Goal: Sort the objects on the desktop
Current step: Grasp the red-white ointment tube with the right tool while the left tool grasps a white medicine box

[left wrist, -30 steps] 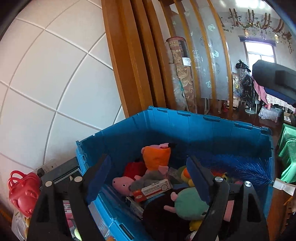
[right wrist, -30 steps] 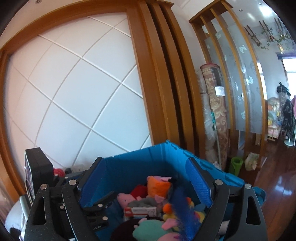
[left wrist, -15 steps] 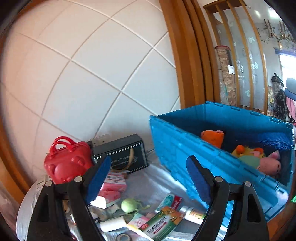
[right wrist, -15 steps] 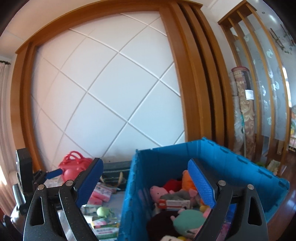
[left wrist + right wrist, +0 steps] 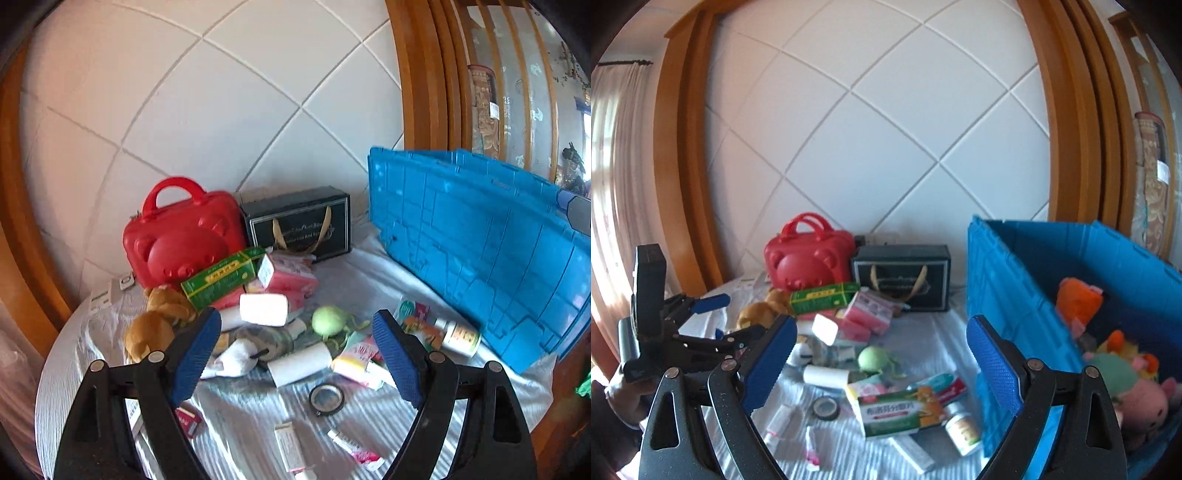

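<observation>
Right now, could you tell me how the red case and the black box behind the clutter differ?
The red case is glossy, rounded, with a moulded bear face and rigid loop handles; the black box is matte, rectangular, with gold strap handles and lettering. Both stand upright, side by side, against the wall.

a home: curtain (image 5: pixel 613 184), plush toys (image 5: pixel 1126 373), wood-framed wall (image 5: pixel 871 140).

Against the back wall, left to right — carry case (image 5: pixel 809 258), gift box (image 5: pixel 901 282), crate (image 5: pixel 1004 295) on the right edge of the table (image 5: pixel 923 332). Before the case, a long carton (image 5: pixel 822 296) atop small packets (image 5: pixel 868 314); nearer, a tape ring (image 5: pixel 825 408) — soft toys (image 5: pixel 1078 299) inside the crate.
</observation>
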Demonstrator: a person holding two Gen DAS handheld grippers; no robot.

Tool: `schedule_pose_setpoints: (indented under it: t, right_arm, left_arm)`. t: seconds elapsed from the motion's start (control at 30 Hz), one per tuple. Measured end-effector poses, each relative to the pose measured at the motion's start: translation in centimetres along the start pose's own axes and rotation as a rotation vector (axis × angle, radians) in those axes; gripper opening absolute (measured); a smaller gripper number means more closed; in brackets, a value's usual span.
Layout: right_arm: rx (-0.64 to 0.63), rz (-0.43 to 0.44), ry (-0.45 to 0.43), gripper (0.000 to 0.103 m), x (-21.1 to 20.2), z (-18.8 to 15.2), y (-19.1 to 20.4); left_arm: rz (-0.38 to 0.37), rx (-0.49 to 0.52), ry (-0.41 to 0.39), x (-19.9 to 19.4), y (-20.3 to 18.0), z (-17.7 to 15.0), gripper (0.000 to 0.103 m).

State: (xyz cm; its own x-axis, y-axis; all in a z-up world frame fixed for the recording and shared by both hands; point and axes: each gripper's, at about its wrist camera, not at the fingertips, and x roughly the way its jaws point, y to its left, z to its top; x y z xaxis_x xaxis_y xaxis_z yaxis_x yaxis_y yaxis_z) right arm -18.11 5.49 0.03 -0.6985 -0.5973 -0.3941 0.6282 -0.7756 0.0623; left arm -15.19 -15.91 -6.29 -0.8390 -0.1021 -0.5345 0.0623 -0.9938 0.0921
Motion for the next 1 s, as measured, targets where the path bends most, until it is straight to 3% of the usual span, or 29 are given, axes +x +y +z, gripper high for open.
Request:
schedule_pose_setpoints:
  t: [0.2, 0.27, 0.4, 0.47, 0.6, 0.73, 0.87, 1.0]
  right_arm:
    - [0.000, 0.005, 0.192, 0.092, 5.0, -6.2, 3.0]
    - [0.004, 0.039, 0.271, 0.085, 6.8, -8.5, 3.6]
    - [-0.010, 0.127, 0.446, 0.060, 11.2, -13.2, 5.4]
    - [-0.019, 0.150, 0.508, 0.058, 13.2, -15.3, 6.4]
    - [-0.024, 0.199, 0.612, 0.039, 16.5, -18.9, 7.9]
    - [-0.037, 0.222, 0.674, 0.030, 18.4, -21.0, 8.8]
    - [-0.061, 0.229, 0.696, 0.029, 19.4, -22.2, 9.5]
    - [-0.068, 0.213, 0.705, 0.021, 20.1, -22.9, 9.8]
  left_arm:
    - [-0.028, -0.046, 0.159, 3.2, 2.2, -6.4, 0.084]
    - [-0.036, -0.061, 0.196, 4.2, 2.6, -8.3, 0.084]
    - [-0.069, -0.095, 0.281, 6.4, 2.8, -11.2, 0.084]
    - [-0.078, -0.079, 0.331, 7.9, 2.3, -12.5, 0.084]
    - [-0.131, -0.095, 0.398, 10.6, 1.7, -14.6, 0.084]
    - [-0.161, -0.057, 0.469, 13.3, 0.9, -16.3, 0.081]
    - [-0.191, -0.046, 0.505, 14.7, 0.9, -17.1, 0.077]
    - [-0.217, -0.019, 0.490, 14.8, 1.2, -17.0, 0.077]
